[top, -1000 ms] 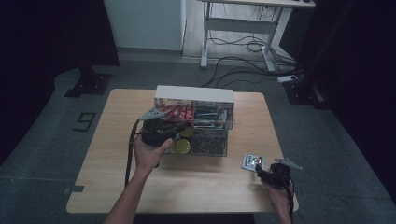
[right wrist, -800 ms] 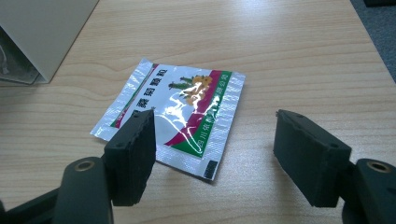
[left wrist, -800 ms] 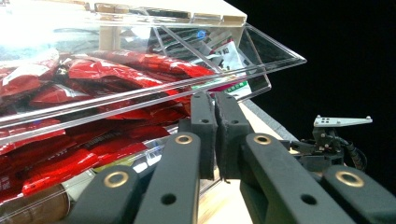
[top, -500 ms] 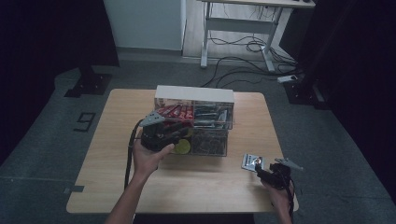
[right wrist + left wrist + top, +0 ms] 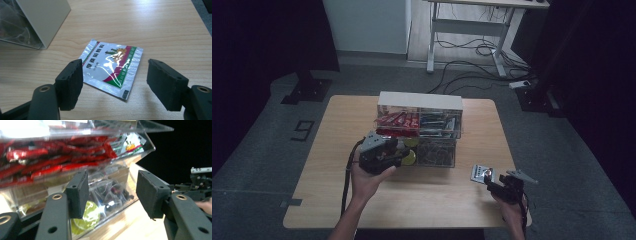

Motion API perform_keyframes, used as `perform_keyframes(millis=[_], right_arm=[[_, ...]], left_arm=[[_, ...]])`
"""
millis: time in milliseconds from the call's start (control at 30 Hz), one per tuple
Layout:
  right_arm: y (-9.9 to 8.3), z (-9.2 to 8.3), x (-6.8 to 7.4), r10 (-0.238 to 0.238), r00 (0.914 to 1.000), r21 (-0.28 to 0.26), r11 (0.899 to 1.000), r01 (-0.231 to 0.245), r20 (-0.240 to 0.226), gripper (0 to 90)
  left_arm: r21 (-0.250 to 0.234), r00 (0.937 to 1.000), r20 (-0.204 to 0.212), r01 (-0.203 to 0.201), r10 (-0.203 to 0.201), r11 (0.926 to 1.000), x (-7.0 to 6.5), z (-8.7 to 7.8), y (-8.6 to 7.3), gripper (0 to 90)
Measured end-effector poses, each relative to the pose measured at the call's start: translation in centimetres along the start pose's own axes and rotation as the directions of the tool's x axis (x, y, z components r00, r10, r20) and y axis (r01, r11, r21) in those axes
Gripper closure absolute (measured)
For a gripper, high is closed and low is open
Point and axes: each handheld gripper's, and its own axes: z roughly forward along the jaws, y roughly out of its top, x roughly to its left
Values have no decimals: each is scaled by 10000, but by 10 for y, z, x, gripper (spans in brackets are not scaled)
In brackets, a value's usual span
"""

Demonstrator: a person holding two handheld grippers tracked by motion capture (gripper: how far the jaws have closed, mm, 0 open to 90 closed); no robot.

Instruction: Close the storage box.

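Little has moved since the earlier frames: both grippers sit about where they were. On the pale wood-grain table (image 5: 332, 200), a flat, glossy foil sachet (image 5: 112, 67) with crimped edges lies near the right front corner, between the wide-spread black jaws of the right gripper (image 5: 113, 86), untouched. Farther left, the left gripper (image 5: 112, 192), jaws also wide and empty, faces a clear plastic drawer box (image 5: 419, 127) holding red packets (image 5: 50, 160) above and a yellow-green round lid (image 5: 86, 216) below.

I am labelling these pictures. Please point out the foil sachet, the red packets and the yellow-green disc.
foil sachet (image 5: 112, 67), right gripper view, its middle.
red packets (image 5: 50, 161), left gripper view, middle of pile.
yellow-green disc (image 5: 87, 216), left gripper view, its face.
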Motion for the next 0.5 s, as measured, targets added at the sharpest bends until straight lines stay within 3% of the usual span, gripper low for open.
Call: perform_keyframes(millis=[167, 267, 500], right_arm=[[0, -1, 2, -90, 9999, -50, 9999, 89, -140, 295], [-1, -2, 3, -197, 9980, -123, 9997, 190, -593, 296], [-1, -4, 8, -455, 9952, -276, 9987, 432, -865, 296]], left_arm=[[65, 9998, -143, -97, 98, 9999, 1, -3, -12, 423], [180, 9993, -355, -80, 87, 9998, 3, -7, -23, 417], [407, 9977, -633, 271, -245, 9988, 14, -8, -46, 415]])
